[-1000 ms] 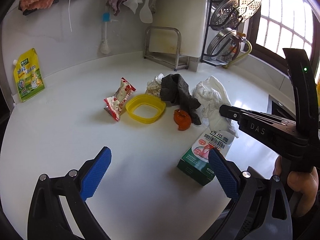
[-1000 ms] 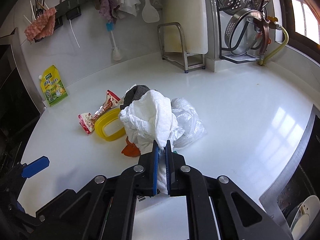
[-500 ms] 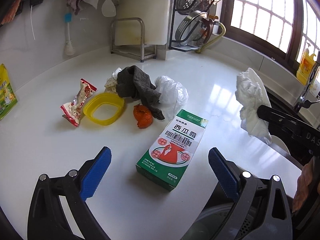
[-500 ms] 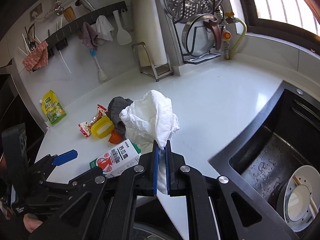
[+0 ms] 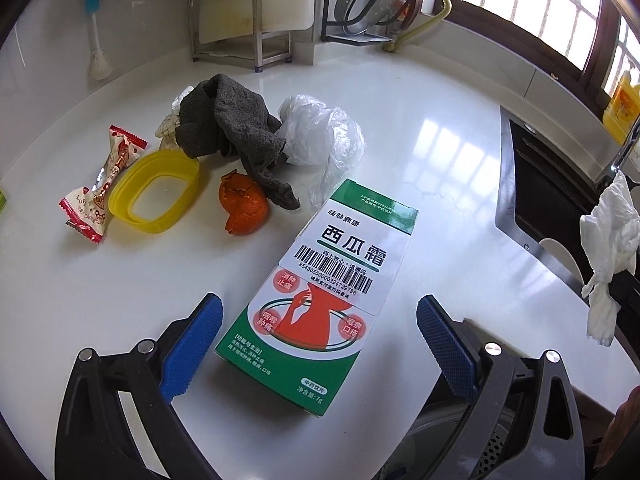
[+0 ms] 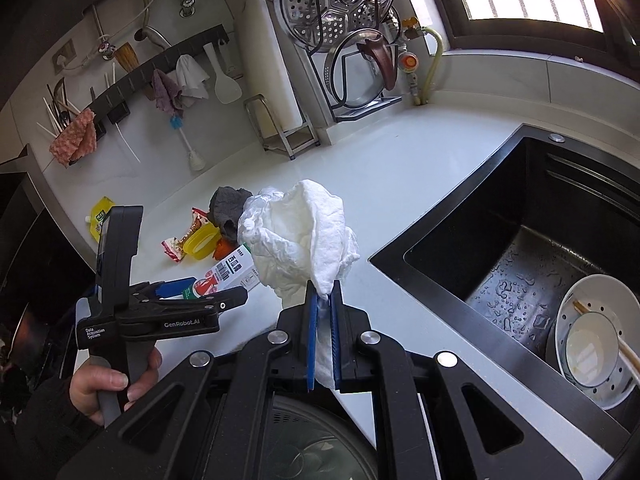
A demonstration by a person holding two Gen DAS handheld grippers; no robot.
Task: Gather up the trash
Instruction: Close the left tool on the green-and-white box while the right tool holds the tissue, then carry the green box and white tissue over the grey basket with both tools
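Observation:
My right gripper is shut on a crumpled white paper towel, held in the air near the counter's front edge; the towel also shows at the right of the left wrist view. My left gripper stands open low over a green and white medicine box, which lies flat between its blue fingers without being touched. Behind the box lie an orange peel, a grey rag, a clear plastic bag, a yellow ring-shaped lid and a red snack wrapper.
A black sink with a white bowl and chopsticks lies to the right. A round bin's rim shows below the counter edge. A metal stand and dish rack line the back wall. A hand holds the left gripper.
The right gripper carried the paper towel off the pile toward the right and the front edge. The left gripper came forward and down over the medicine box, which now lies between its fingers.

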